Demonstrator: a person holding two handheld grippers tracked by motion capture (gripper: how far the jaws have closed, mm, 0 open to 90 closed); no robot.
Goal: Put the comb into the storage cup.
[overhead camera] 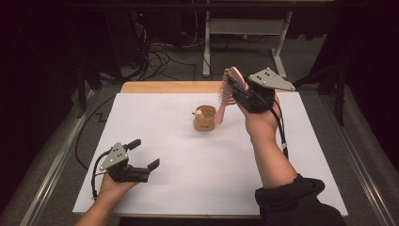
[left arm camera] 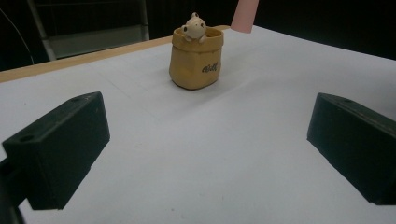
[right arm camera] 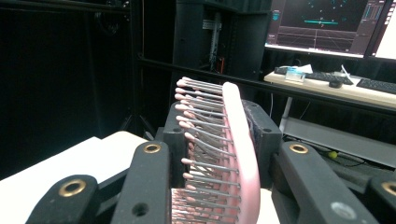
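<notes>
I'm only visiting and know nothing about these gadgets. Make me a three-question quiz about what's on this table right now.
1. True or false: the right gripper is clamped on a pink hairbrush.
2. Where is the brush's handle end? A) inside the cup, B) in the air just beside the cup, C) flat on the table.
3. What is the left gripper doing?

Key:
1. True; its jaws press on the bristle head.
2. B; the handle points down next to the tan cup with a small bear figure on its rim.
3. It sits low over the white table, jaws apart, holding nothing, aimed at the cup.
</notes>
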